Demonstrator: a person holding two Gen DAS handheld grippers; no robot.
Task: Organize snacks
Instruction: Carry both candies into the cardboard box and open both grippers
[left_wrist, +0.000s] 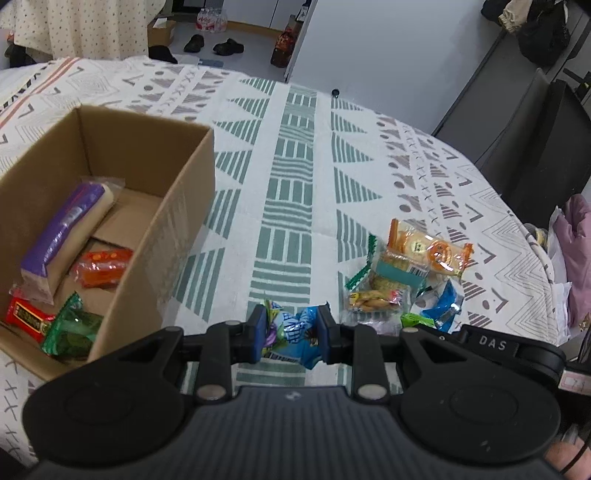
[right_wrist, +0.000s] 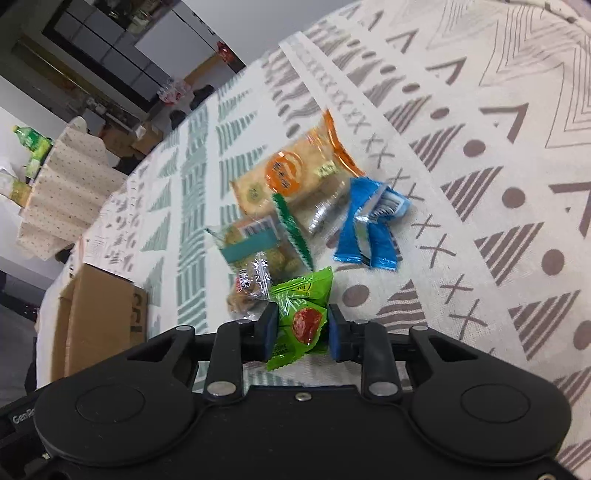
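Tablecloth (right_wrist: 480, 110) beyond blurred snack pile (right_wrist: 295, 206)

Snack pile (left_wrist: 406, 273) right of box (left_wrist: 155, 236)

Even, soft indoor light — edges bow from fisheye, slight motion blur throughout.

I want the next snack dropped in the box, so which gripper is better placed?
Left. The left gripper holds a blue packet beside the cardboard box; the right gripper is at the pile.
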